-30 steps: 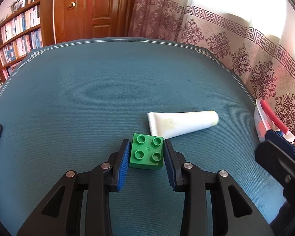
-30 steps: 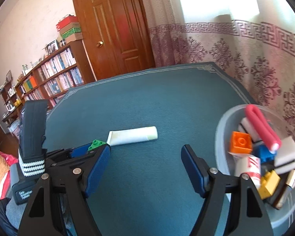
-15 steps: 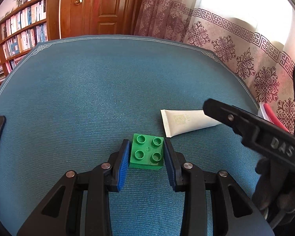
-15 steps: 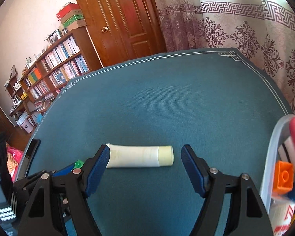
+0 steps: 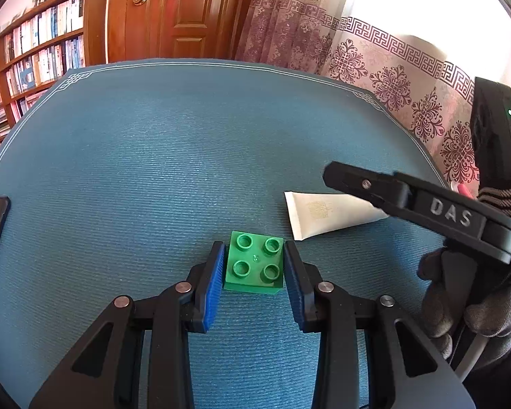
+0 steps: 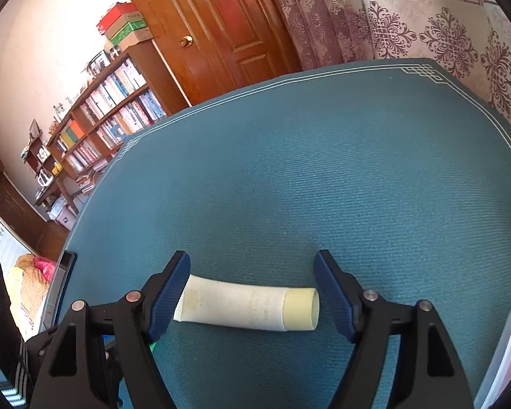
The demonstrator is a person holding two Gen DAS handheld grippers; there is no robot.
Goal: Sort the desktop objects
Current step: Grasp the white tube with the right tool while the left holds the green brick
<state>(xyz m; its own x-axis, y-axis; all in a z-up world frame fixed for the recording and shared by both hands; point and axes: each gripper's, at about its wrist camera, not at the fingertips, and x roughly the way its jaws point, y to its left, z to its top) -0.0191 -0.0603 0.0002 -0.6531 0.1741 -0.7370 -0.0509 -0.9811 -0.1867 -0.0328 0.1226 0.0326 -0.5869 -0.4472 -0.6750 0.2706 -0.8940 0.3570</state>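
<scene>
My left gripper (image 5: 253, 269) is clamped on a chunky green four-stud plastic brick (image 5: 254, 261) sitting on the ribbed teal tablecloth (image 5: 153, 156). My right gripper (image 6: 250, 293) is spread wide either side of a smooth cream tube (image 6: 245, 303) lying flat, pads not touching it.

My table (image 5: 153, 143): teal ribbed cloth, white border line. On it: one green studded brick (image 5: 254, 266); one cream tube (image 6: 252, 306), lying flat, just beside the brick.
</scene>
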